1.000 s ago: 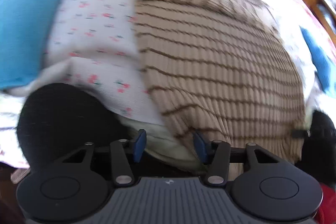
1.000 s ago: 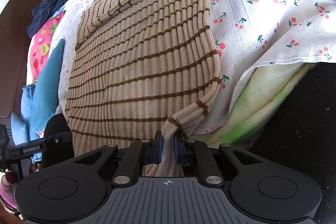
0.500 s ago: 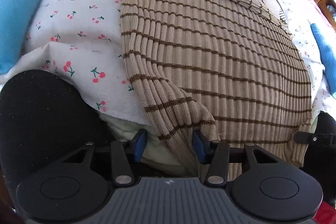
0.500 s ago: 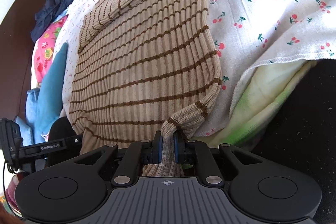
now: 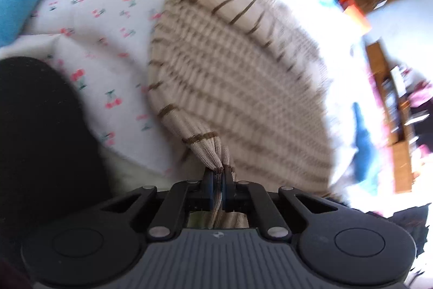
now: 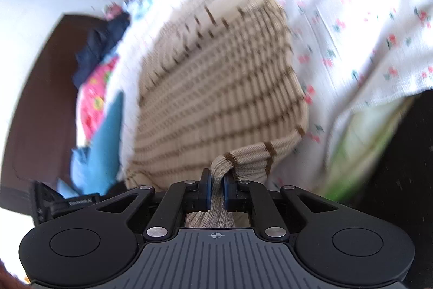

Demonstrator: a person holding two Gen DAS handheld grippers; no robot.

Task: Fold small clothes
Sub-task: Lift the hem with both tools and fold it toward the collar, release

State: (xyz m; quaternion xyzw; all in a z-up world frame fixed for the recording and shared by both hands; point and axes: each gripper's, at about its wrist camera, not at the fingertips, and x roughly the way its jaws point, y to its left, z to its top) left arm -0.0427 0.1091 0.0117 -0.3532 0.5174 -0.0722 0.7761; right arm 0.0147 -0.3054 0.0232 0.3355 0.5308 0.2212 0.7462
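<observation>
Judging by the frames, folding has barely begun: each hand-held gripper, left (image 5: 218, 182) and right (image 6: 215, 187), is clamped on a near sweater (image 5: 232, 77) corner (sleeve folded across, upper centre), body spread on the bed (image 5: 108, 50).

Your right claw (image 6: 216, 190) is clamped on a bunched corner of the beige striped sweater (image 6: 216, 88), which is spread over the cherry-print sheet (image 6: 365, 26) on the bed, everything pretty blurry.
</observation>
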